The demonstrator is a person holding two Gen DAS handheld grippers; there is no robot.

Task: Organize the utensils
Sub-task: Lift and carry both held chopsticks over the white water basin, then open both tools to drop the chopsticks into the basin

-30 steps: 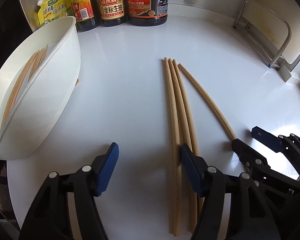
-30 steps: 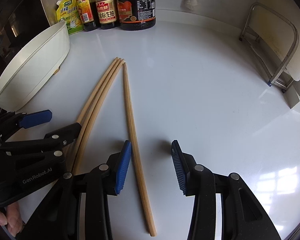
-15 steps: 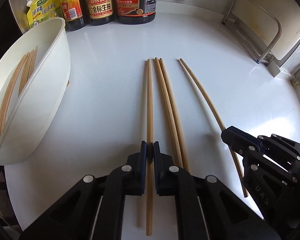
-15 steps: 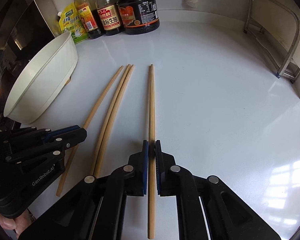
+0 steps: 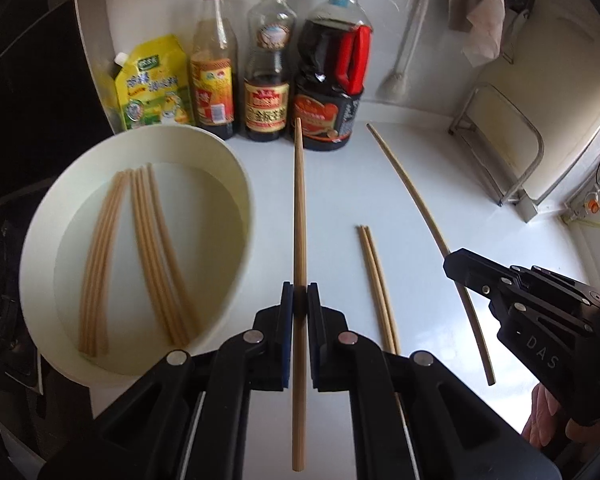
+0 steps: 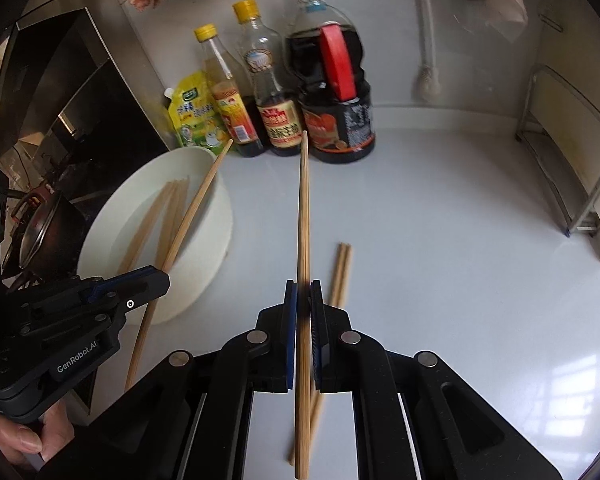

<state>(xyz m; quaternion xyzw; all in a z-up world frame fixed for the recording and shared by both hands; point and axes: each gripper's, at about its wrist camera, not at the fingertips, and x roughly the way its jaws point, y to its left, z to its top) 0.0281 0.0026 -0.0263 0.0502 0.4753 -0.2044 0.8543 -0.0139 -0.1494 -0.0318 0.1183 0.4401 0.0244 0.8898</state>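
- Chopsticks are the objects handled: one chopstick (image 5: 299, 216) is clamped between the blue pads of the left gripper (image 5: 299, 300), its jaws pressed onto it; the stick is carried clear of the countertop (image 5: 332, 184) and runs straight ahead from the jaws, its near end passing back under the gripper body.
- A second chopstick (image 6: 303, 216) is pinched in the same way by the right gripper (image 6: 302, 300), whose jaws are closed tight on it, and it too is held off the surface.
- In the left wrist view the right gripper is seen at the lower right edge, with part of a hand (image 5: 548, 420) beneath it; in the right wrist view a hand (image 6: 24, 436) is seen under the left gripper at the lower left.
- A pair of chopsticks (image 5: 376, 284) is left lying side by side on the countertop, just to the right of the left gripper.
- A white bowl (image 5: 236, 168) is set on the counter to the left, and a bundle of chopsticks (image 5: 148, 248) is laid inside it.
- Against the back wall a yellow pouch (image 5: 152, 84), two yellow-capped bottles and a large dark bottle (image 5: 332, 80) with a red handle are lined up.
- A metal rack (image 5: 512, 148) is placed at the far right.
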